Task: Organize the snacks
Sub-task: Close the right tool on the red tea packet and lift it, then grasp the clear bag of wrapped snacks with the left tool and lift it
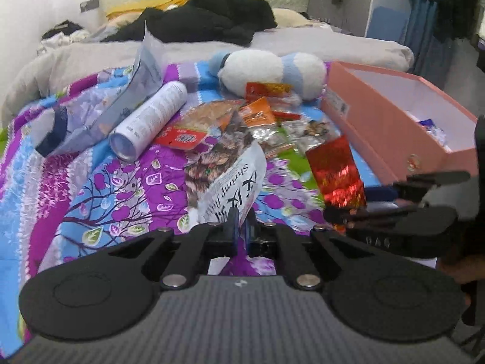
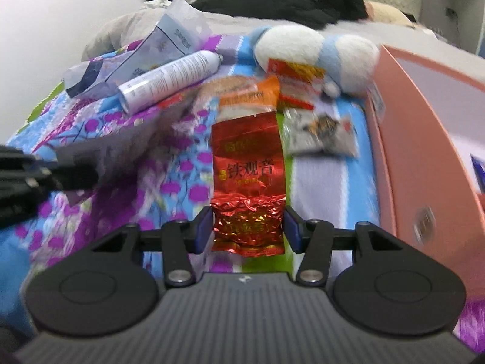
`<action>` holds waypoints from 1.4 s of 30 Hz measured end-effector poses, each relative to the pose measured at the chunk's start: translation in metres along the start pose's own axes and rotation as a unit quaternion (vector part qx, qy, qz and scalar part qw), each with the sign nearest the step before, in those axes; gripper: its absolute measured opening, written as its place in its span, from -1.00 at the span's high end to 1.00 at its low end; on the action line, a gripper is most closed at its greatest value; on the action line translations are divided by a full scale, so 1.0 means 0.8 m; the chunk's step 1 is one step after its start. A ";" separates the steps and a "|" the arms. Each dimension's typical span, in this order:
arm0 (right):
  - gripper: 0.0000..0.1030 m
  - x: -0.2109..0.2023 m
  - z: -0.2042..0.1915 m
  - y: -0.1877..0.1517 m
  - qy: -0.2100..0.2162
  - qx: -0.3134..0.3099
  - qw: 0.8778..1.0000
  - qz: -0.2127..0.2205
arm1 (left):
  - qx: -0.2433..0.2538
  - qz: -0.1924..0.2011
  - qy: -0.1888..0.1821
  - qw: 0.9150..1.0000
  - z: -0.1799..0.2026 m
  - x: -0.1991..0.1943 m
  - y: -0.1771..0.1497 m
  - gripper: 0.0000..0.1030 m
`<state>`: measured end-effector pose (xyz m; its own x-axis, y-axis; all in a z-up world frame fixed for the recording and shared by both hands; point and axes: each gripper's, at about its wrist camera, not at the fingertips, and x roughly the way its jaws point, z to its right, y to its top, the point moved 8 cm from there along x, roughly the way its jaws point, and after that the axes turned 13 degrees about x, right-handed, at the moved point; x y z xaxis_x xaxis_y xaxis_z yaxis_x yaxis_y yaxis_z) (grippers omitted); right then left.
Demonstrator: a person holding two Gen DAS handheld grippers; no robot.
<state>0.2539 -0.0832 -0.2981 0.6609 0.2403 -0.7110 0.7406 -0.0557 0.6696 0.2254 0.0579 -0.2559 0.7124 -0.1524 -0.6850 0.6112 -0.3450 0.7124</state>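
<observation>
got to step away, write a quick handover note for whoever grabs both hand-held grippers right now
Left hand-held gripper: shut on the edge of a white shrimp snack bag, lifted off the quilt.
Right hand-held gripper: shut on a red foil packet, held up near the pink box.
Box: open, on the right, a few wrapped items already inside.
Left to do: drop both bags in the box, then clear the packet pile by the plush toy. The spray can is not a snack.
</observation>
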 end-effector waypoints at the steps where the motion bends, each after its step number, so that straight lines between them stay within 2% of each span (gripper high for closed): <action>1: -0.02 -0.008 0.002 -0.007 -0.002 0.001 1.000 -0.003 | 0.004 -0.001 -0.002 1.000 0.005 -0.008 -0.001 0.90; 4: -0.02 -0.030 0.007 -0.027 -0.007 -0.001 1.000 -0.009 | -0.007 -0.001 -0.017 1.000 0.018 -0.028 -0.009 0.90; 12: -0.02 -0.072 0.024 -0.065 -0.018 0.013 1.000 -0.017 | 0.001 -0.022 -0.026 0.999 0.055 -0.054 -0.041 0.90; 17: -0.02 -0.071 0.028 -0.070 -0.019 0.026 0.999 -0.018 | -0.023 -0.023 -0.033 0.999 0.059 -0.051 -0.046 0.90; 20: -0.02 -0.065 0.028 -0.069 -0.024 0.032 0.999 -0.011 | -0.006 -0.022 -0.027 0.999 0.067 -0.057 -0.040 0.88; 22: -0.02 -0.062 0.030 -0.071 -0.029 0.036 0.999 -0.011 | 0.011 -0.023 -0.025 0.999 0.074 -0.062 -0.036 0.71; 23: -0.03 -0.061 0.031 -0.072 -0.030 0.038 0.999 -0.010 | 0.015 -0.025 -0.027 0.999 0.078 -0.064 -0.035 0.44; 24: -0.03 -0.059 0.032 -0.073 -0.032 0.041 0.999 -0.011 | 0.014 -0.024 -0.031 0.999 0.081 -0.066 -0.033 0.01; 26: -0.04 -0.057 0.034 -0.075 -0.033 0.043 0.998 -0.016 | 0.002 -0.008 -0.049 0.999 0.087 -0.073 -0.029 -0.37; 27: -0.04 -0.056 0.035 -0.075 -0.033 0.045 0.998 -0.016 | -0.002 -0.003 -0.052 0.999 0.088 -0.075 -0.027 -0.46; 31: -0.07 -0.052 0.038 -0.077 -0.030 0.048 0.998 -0.019 | -0.041 -0.004 -0.064 0.997 0.081 -0.074 -0.023 -0.67; 32: -0.22 -0.051 0.040 -0.077 -0.029 0.050 0.998 -0.019 | -0.056 -0.007 -0.064 0.996 0.077 -0.072 -0.024 -0.70; 35: -0.43 -0.050 0.043 -0.077 -0.022 0.060 0.998 -0.016 | -0.086 -0.023 -0.052 0.995 0.061 -0.061 -0.030 -0.75; 42: -0.45 -0.051 0.044 -0.086 -0.001 0.048 0.999 0.000 | -0.155 -0.053 -0.026 0.986 0.024 -0.035 -0.050 -0.78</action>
<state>0.1802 -0.1230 -0.3229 0.6617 0.2388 -0.7107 0.7482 -0.1484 0.6467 0.1744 0.0580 -0.2685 0.6246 -0.1802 -0.7598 0.7636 -0.0629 0.6426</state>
